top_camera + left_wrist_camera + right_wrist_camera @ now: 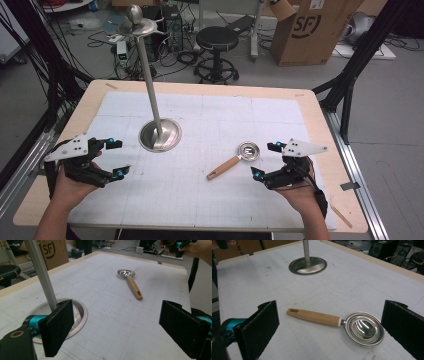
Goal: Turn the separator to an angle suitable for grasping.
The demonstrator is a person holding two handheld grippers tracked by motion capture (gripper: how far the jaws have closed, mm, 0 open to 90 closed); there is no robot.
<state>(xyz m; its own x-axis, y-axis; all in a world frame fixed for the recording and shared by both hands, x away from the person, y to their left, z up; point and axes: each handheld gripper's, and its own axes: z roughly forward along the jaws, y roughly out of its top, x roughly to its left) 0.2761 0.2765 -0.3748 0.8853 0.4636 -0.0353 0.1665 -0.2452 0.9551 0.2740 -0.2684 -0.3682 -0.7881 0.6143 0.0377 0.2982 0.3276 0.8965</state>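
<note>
A small metal ladle (235,160) with a wooden handle lies flat on the white grid mat (210,200), right of centre. Its bowl (364,328) points toward my right gripper (266,160), which hovers just right of it, open, jaws on either side and apart from it. In the right gripper view the handle (314,316) runs leftward between the jaws. A tall metal stand (160,135) with a round base and a hooked top (136,22) rises from the mat's left middle. My left gripper (116,158) is open with nothing in it, left of the base (82,312). The ladle (130,281) lies farther off.
The wooden table edge (200,87) frames the mat. Behind the table on the floor are a black stool (217,40), a cardboard box (310,30) and tangled cables. Black frame legs (350,75) stand at the table's right.
</note>
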